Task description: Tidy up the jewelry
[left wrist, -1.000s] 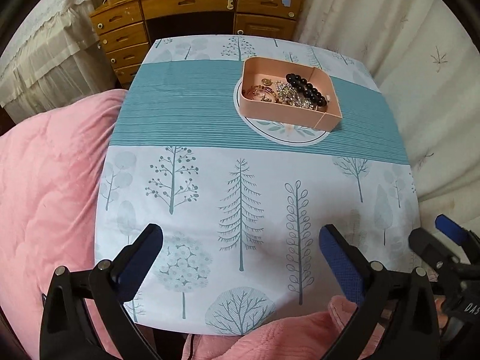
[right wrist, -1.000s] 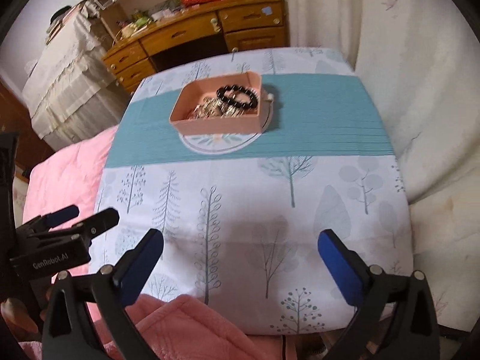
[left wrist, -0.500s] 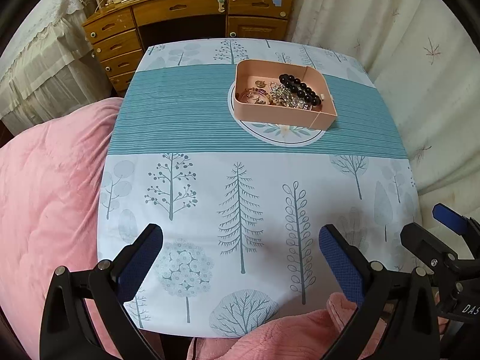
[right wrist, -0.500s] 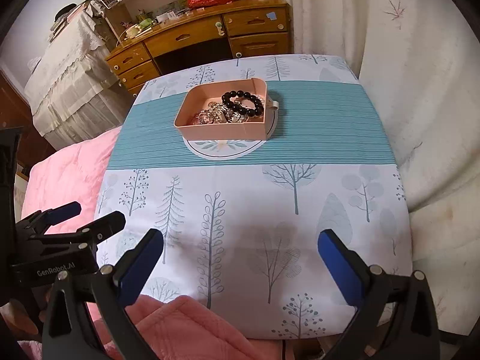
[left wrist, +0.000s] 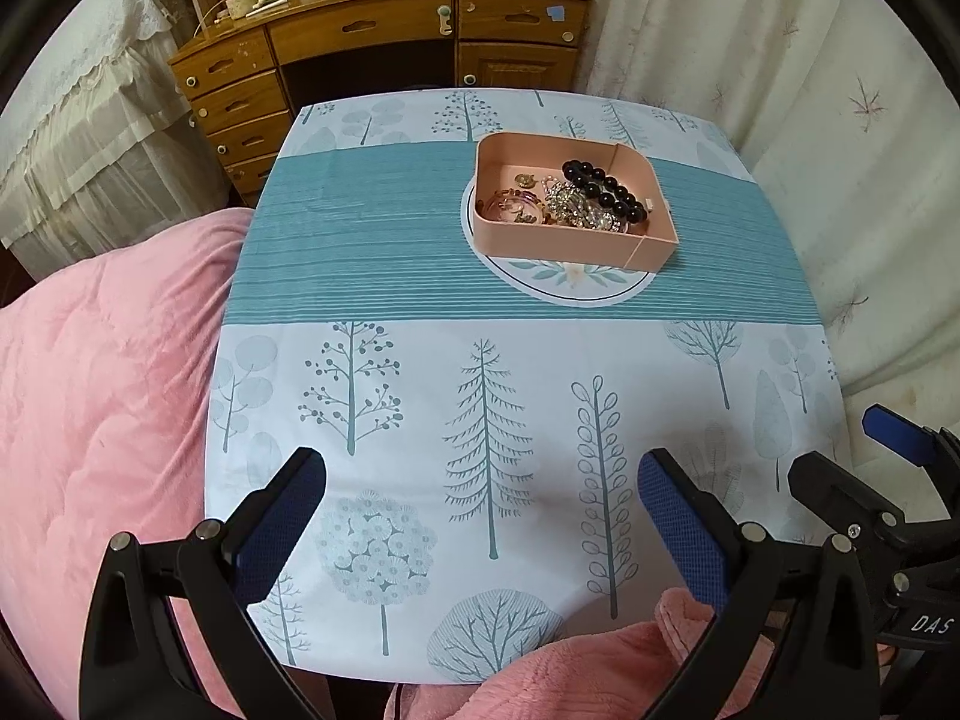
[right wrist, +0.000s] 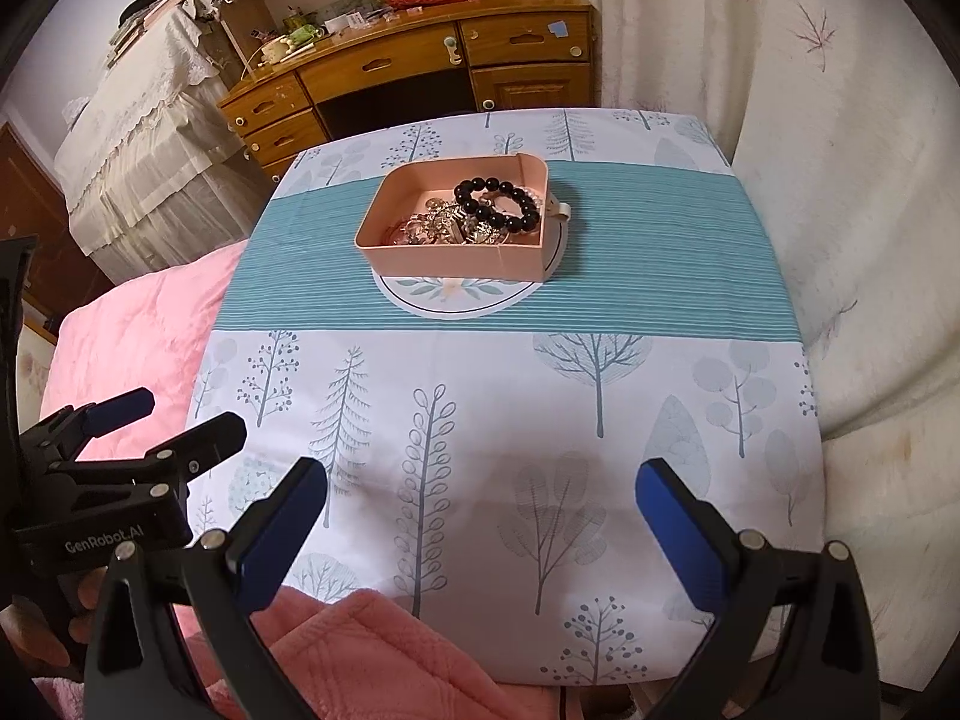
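Observation:
A pink box (left wrist: pixel 564 243) (right wrist: pixel 456 261) sits on a round white plate (left wrist: pixel 570 285) (right wrist: pixel 456 300) on the teal stripe at the table's far side. Inside lie a black bead bracelet (left wrist: pixel 606 189) (right wrist: pixel 498 204) and a tangle of silver and gold jewelry (left wrist: pixel 564 207) (right wrist: pixel 444 228). My left gripper (left wrist: pixel 480 492) hovers open over the table's near edge, nothing between its fingers. My right gripper (right wrist: pixel 480 492) is likewise open and empty at the near edge. Each gripper shows at the side of the other's view: the right gripper (left wrist: pixel 852 456), the left gripper (right wrist: pixel 180 420).
A tree-print tablecloth (left wrist: pixel 492 396) covers the small table. Pink bedding (left wrist: pixel 102 396) lies to the left and under the near edge. A wooden desk with drawers (left wrist: pixel 384 48) stands behind, cluttered on top. Curtains (left wrist: pixel 810 90) hang on the right.
Both grippers have risen and drawn back a little, so the table and box sit lower and smaller in view. Both stay open.

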A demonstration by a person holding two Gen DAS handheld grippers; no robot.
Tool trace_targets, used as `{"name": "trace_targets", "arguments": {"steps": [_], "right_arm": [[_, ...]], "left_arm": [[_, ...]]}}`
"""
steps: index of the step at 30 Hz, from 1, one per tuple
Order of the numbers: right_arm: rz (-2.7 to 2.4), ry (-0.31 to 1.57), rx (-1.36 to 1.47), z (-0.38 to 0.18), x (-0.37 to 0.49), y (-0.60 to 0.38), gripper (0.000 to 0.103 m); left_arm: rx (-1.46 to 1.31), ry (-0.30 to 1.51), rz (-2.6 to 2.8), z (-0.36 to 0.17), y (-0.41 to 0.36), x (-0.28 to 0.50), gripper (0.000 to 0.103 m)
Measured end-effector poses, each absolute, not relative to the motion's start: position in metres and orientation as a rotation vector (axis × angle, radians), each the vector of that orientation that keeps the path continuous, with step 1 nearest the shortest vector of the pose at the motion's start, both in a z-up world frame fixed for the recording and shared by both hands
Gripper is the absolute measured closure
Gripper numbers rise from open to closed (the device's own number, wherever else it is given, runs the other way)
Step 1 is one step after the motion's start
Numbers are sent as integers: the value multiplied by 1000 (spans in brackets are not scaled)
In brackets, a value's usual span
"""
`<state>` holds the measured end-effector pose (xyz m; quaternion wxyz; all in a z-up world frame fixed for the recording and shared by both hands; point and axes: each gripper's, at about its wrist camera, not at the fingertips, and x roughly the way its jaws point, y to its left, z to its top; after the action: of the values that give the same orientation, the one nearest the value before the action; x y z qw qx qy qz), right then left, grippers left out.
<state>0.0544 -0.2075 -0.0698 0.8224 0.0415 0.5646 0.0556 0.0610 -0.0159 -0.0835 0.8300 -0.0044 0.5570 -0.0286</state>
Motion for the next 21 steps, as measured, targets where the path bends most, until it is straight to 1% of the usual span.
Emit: {"name": "trace_targets", "arguments": {"steps": [21], "right_arm": [[142, 1204, 61, -72, 59, -208, 0]], "left_arm": [[34, 1167, -49, -80, -26, 60, 1]]}}
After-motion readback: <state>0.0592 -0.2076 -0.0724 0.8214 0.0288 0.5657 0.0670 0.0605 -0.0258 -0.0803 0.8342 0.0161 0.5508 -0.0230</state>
